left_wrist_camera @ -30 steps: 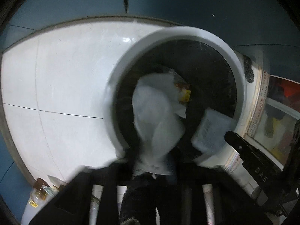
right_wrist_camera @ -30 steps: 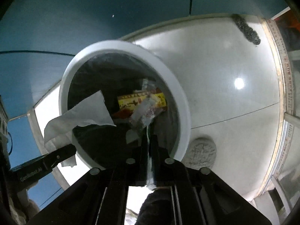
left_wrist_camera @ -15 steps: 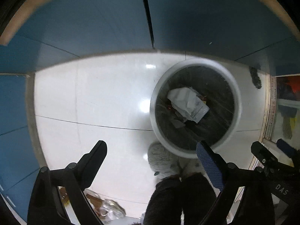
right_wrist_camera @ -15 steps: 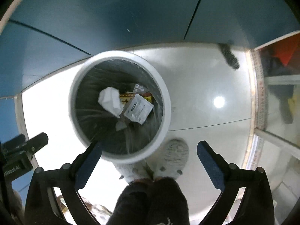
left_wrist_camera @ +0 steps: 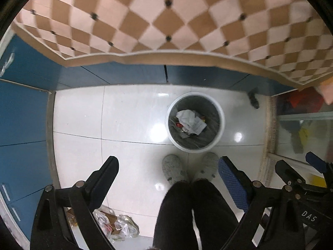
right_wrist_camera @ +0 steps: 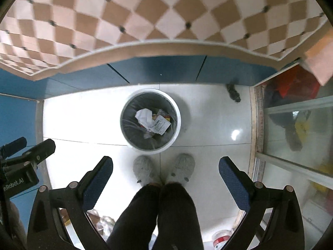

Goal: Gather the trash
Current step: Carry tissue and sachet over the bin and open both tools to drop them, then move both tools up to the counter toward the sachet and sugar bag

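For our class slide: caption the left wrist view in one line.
Open left gripper above the white bin holding crumpled paper, slippers on the tiled floor.

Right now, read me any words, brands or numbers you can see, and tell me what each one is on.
"DAS": white letters on the black body of the right gripper, seen from the left wrist view.
"nRobot.AI": on the left gripper, start cut off.
White packet in the trash bin: printed text too small to read.
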`<state>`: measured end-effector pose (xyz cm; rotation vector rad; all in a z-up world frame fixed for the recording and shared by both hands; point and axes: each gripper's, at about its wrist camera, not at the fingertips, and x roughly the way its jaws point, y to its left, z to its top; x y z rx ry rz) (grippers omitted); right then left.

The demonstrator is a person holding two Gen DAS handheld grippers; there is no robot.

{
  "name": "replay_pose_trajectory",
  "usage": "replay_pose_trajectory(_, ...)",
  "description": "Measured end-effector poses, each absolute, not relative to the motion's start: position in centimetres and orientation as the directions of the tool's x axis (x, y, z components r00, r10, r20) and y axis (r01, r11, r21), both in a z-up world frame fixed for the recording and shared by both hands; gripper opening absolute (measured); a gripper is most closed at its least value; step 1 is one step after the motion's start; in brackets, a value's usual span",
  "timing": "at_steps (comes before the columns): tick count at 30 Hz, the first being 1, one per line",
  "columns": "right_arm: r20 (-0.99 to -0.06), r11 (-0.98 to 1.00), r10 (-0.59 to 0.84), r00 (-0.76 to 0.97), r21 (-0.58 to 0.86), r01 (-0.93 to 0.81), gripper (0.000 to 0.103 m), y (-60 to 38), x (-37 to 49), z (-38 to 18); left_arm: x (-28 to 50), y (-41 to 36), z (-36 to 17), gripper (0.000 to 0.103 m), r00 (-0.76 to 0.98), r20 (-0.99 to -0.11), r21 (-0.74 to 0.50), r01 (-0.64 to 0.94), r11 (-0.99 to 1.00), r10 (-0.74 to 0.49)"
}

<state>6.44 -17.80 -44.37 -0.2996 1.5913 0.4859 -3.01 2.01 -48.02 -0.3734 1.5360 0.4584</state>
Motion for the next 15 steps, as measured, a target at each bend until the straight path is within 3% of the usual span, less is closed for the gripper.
replay_pose_trajectory(15,-0.976,0.852,0.219,-0.011,0.197,-0.485,0.103,-19.9,4.2,-24.4,-6.1,1.0,-32.2,0.097,0.108,-0.993,-0.009,-0.515,0.857,0.054)
